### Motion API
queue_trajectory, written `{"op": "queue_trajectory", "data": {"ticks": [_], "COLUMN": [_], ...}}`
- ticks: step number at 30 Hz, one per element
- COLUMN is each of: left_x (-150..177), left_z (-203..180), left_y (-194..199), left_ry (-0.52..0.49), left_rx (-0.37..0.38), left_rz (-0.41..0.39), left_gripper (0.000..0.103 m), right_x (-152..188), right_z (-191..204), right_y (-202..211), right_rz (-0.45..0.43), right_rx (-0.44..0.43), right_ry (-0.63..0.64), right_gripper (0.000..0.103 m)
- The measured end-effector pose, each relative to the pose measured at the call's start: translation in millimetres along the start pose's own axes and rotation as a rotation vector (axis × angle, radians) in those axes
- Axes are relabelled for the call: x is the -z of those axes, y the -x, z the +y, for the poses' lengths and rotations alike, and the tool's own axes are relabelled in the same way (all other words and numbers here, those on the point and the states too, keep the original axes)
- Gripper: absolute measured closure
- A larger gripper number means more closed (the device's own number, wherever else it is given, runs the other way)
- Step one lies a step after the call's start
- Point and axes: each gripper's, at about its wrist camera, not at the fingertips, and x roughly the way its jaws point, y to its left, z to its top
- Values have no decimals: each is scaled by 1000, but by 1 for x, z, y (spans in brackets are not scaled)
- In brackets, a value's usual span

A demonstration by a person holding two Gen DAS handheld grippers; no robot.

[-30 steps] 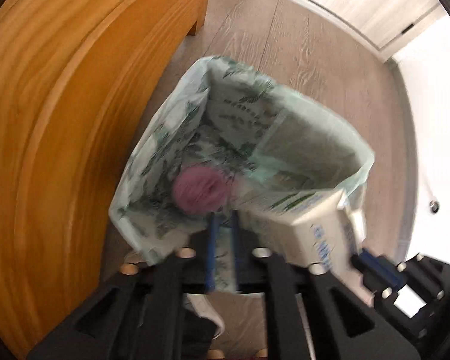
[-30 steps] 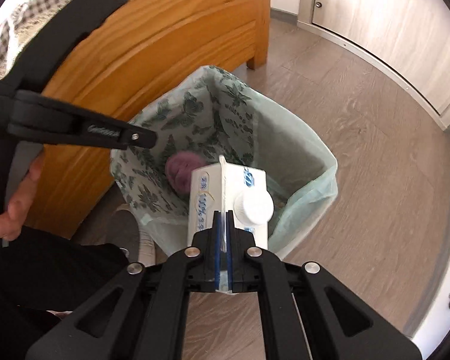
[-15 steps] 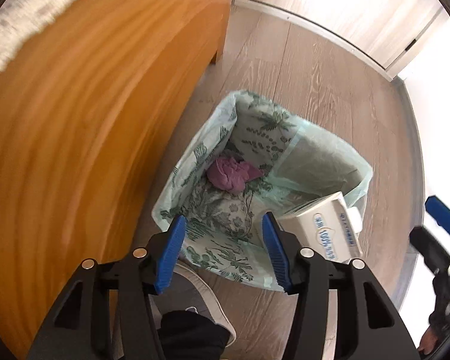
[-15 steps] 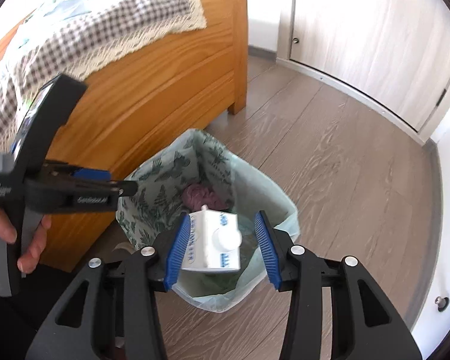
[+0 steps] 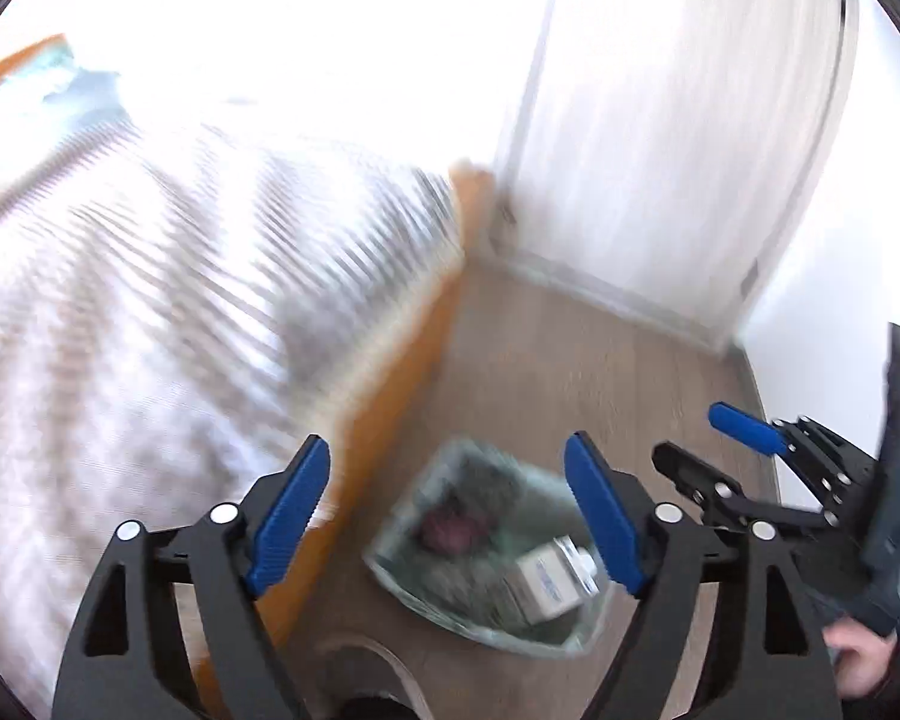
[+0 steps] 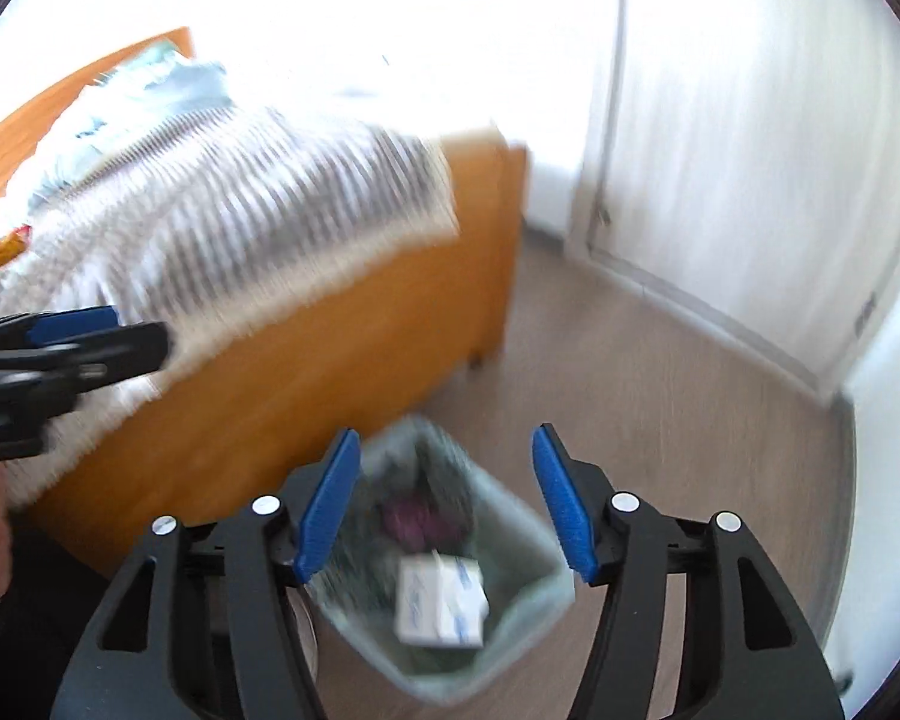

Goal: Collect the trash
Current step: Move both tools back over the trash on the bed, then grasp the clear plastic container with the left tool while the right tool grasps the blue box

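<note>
White milk carton with blue print (image 6: 441,600) lies in the green leaf-patterned bin bag (image 6: 534,594) below both claws, beside a purple wad (image 6: 420,519). Right gripper (image 6: 444,504) and left gripper (image 5: 447,507) have just been opening, jaws wide, nothing between them.

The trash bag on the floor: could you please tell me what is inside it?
Inside the trash bag lie a white carton and a purple crumpled wad. Anything beneath them is hidden, and blur obscures detail.

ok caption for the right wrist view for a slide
Right tongs open above the lined trash bin, white carton and purple wad inside, beside the wooden bed.
</note>
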Motion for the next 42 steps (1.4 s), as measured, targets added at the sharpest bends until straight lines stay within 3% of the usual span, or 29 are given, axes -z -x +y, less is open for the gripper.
{"op": "queue_trajectory", "data": {"ticks": [7, 10, 15, 21, 25, 28, 32, 34, 39, 42], "left_x": [-16, -10, 4, 37, 66, 81, 101, 110, 131, 149], "left_z": [84, 123, 185, 251, 302, 344, 405, 435, 508, 533], "left_y": [139, 189, 249, 296, 317, 331, 348, 355, 348, 333], "left_ry": [65, 118, 212, 287, 431, 525, 666, 739, 977, 1092], "left_rx": [-243, -346, -486, -744, -784, -856, -933, -903, -851, -758], "left_rz": [-218, -303, -343, -309, -313, -287, -288, -313, -292, -287], "left_gripper": [8, 8, 8, 7, 7, 7, 7, 7, 7, 7], "right_x": [-80, -103, -126, -131, -125, -120, -112, -112, -112, -112], "right_z": [96, 147, 234, 330, 374, 399, 426, 439, 465, 480], "right_y": [39, 53, 69, 77, 74, 69, 62, 53, 26, 11], "right_rz": [-230, -295, -347, -378, -379, -383, -446, -418, -337, -284], "right_rx": [-206, -320, -500, -636, -677, -681, -581, -603, -693, -716], "right_ry": [123, 186, 271, 381, 414, 416, 401, 428, 459, 486], "right_gripper": [33, 31, 29, 21, 16, 16, 9, 9, 9, 9]}}
